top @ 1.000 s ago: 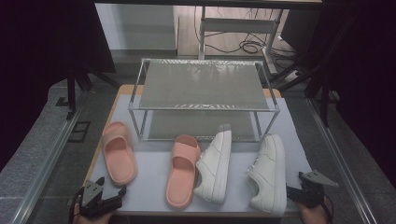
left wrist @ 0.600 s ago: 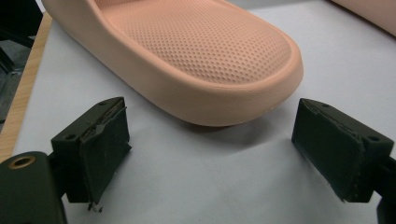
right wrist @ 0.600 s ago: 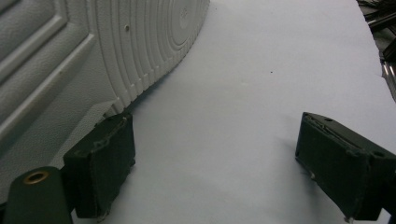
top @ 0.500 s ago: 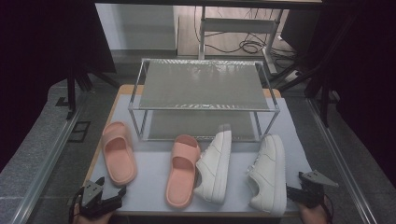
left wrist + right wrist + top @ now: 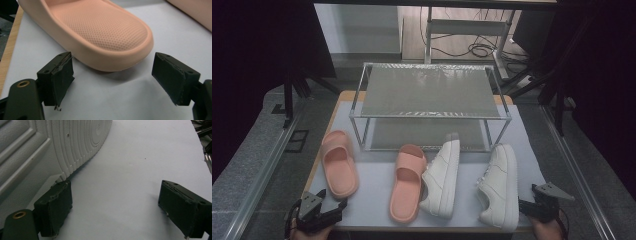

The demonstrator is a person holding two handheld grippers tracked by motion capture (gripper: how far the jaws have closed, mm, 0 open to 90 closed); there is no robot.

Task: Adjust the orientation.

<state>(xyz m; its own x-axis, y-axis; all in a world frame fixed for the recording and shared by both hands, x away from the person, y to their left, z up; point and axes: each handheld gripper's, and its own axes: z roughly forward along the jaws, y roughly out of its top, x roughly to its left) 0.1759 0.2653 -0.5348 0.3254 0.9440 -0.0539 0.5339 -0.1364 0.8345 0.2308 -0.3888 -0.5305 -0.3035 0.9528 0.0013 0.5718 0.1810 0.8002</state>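
Slippers and sneakers sat in a row before the rack [image 5: 430, 95], all still on the table [image 5: 372, 200]. Left slipper [image 5: 339, 162] lay just ahead of the left gripper [image 5: 112, 75], whose jaws had just been closing slightly but stayed wide, nothing between. Second slipper [image 5: 407, 182], first sneaker [image 5: 443, 174], right sneaker [image 5: 500, 185]. Right gripper [image 5: 115, 205] stood wide, empty, its left pad beside the sneaker sole. Likely pre-grasp; next move needs advancing onto a shoe edge. Hands cut off at the frame bottom.
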